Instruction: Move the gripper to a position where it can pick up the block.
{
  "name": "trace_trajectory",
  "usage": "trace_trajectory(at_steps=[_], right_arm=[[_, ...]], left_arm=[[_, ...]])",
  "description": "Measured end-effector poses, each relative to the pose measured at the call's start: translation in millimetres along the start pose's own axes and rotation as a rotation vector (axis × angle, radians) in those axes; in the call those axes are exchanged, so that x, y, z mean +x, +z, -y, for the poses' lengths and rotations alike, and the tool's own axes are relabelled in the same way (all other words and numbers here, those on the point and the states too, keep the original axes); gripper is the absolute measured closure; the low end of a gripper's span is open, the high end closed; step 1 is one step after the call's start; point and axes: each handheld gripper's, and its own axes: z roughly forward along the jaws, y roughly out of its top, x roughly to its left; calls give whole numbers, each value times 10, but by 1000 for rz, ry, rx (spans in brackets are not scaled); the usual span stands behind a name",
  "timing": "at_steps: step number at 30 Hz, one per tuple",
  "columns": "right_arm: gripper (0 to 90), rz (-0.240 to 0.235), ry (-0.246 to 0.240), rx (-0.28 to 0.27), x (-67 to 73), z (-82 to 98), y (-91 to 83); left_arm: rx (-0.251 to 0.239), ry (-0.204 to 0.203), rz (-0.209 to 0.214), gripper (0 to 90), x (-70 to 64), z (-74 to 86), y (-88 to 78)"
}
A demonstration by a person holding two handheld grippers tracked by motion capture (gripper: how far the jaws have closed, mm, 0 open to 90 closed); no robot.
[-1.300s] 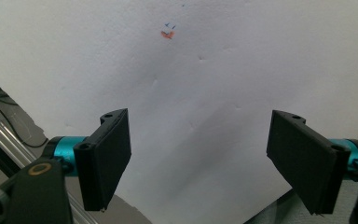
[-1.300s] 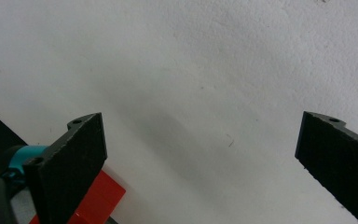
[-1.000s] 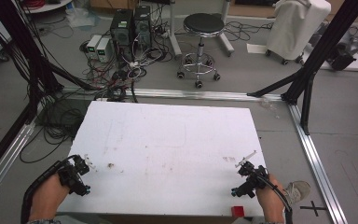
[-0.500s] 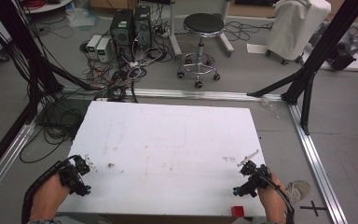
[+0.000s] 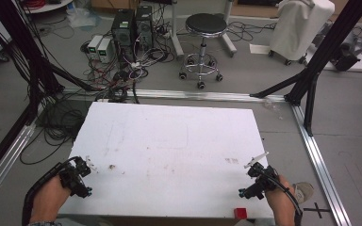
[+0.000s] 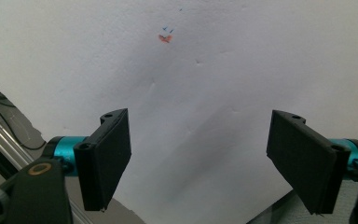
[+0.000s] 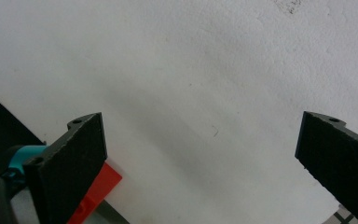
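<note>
We find the left gripper [image 5: 82,177] at the near left corner of the white counter [image 5: 169,141], held in the person's left hand [image 5: 47,200]. In the left gripper view its jaws stand spread wide apart, with bare white surface between them and nothing held. A small orange and blue mark [image 6: 166,36] lies on the counter ahead of those jaws, well apart from them.

We find the right gripper [image 5: 250,179] at the near right corner of the counter, held in the person's right hand [image 5: 280,202]. In the right gripper view its jaws are likewise spread wide and empty over bare white surface.

The nearest object to it is a small red block [image 5: 240,213] at the near edge of the counter, just beside the right gripper on its inner side. In the right gripper view the red block [image 7: 93,196] appears low beside the left-hand jaw, partly hidden by it; we cannot tell whether the two touch.

A faint brownish stain [image 5: 111,166] marks the counter near the left gripper. Neither gripper contacts any object.
</note>
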Motion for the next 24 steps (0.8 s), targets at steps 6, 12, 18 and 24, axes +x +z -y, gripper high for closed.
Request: trace_trajectory(at_steps=[6, 12, 18, 24], right_arm=[[11, -21, -73, -26, -4, 57, -90], [12, -44, -175, -54, 18, 108, -192], [12, -64, -309, -54, 92, 127, -232], [12, -86, -430, -20, 166, 134, -218]], left_arm=[[3, 3, -1, 220, -4, -2, 6], [4, 6, -1, 220, -3, -5, 10], [1, 7, 0, 220, -9, -6, 20], [2, 4, -3, 220, -1, -1, 21]])
